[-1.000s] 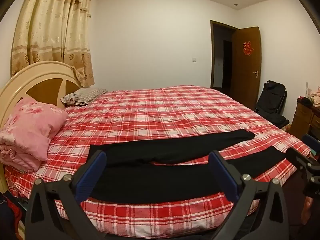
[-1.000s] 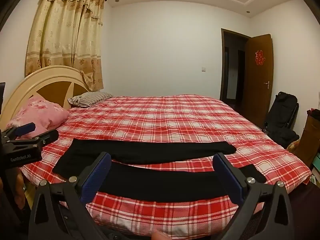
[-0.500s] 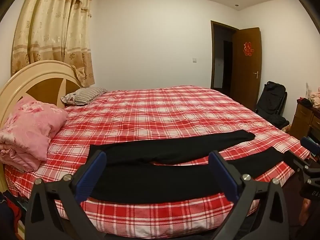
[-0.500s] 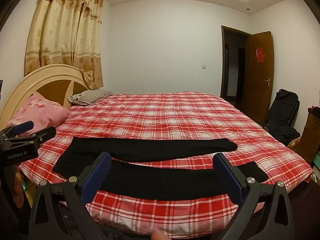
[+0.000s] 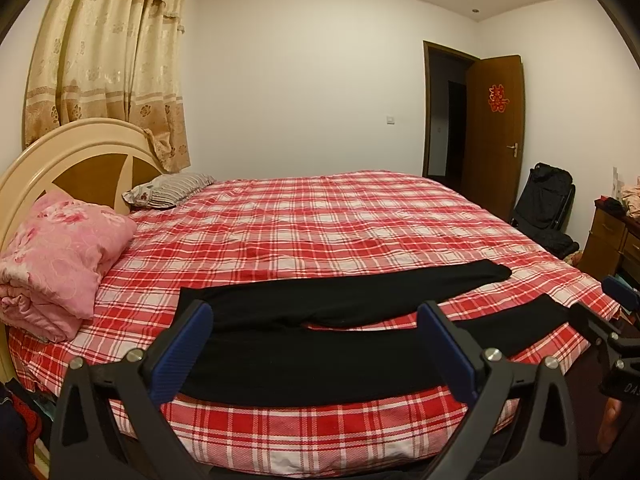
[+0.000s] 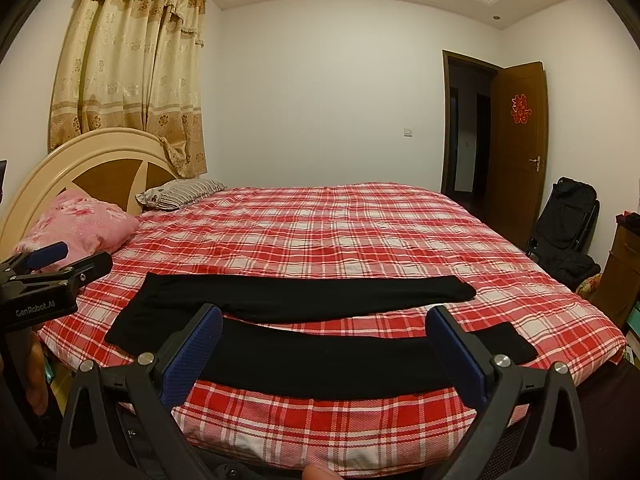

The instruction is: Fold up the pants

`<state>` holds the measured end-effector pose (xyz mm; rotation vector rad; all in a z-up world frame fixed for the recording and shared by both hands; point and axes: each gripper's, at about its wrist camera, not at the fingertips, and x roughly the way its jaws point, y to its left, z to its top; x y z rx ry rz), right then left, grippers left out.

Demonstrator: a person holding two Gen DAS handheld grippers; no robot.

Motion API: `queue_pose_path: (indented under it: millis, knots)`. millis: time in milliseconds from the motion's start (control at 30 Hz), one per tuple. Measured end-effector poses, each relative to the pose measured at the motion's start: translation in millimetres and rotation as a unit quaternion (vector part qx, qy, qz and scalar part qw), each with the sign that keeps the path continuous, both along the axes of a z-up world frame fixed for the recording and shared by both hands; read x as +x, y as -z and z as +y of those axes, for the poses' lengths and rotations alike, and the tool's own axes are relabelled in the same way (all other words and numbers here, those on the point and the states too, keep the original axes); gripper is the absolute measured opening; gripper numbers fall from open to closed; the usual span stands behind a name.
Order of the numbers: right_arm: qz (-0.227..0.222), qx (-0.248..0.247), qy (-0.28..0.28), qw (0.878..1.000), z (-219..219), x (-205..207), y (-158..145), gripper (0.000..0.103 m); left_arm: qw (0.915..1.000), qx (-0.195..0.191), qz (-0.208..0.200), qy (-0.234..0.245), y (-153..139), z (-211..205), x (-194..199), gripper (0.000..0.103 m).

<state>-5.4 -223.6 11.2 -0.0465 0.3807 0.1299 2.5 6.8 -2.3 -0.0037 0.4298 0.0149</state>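
Black pants [image 5: 300, 300] lie flat on the red plaid bed [image 5: 320, 220] near its front edge, waist at the left, the two legs spread apart toward the right. My left gripper [image 5: 318, 344] hovers open before the front edge, over the near leg, holding nothing. In the right wrist view the same pants [image 6: 304, 298] stretch across the bed [image 6: 340, 232], and my right gripper [image 6: 324, 354] is open and empty above the near leg. The right gripper [image 5: 612, 320] also shows at the left wrist view's right edge, and the left gripper [image 6: 52, 268] at the right wrist view's left edge.
A folded pink quilt [image 5: 60, 256] and a striped pillow [image 5: 168, 190] sit by the headboard [image 5: 80, 152] on the left. A wooden dresser [image 5: 616, 236] and a black bag [image 5: 548, 204] stand to the right of the bed, near the open door [image 5: 492, 132].
Almost nothing has moved. The right gripper at the edge of the left wrist view has sunk slightly; the pants lie as before.
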Motion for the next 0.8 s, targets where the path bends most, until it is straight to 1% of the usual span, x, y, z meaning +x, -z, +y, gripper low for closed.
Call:
queue_pose_path:
  millis: [800]
  knots:
    - [0.001, 0.0, -0.001, 1.0, 0.2, 0.1, 2.1, 0.102, 1.0, -0.005, -0.003, -0.002, -0.7, 1.6, 0.1, 0.103]
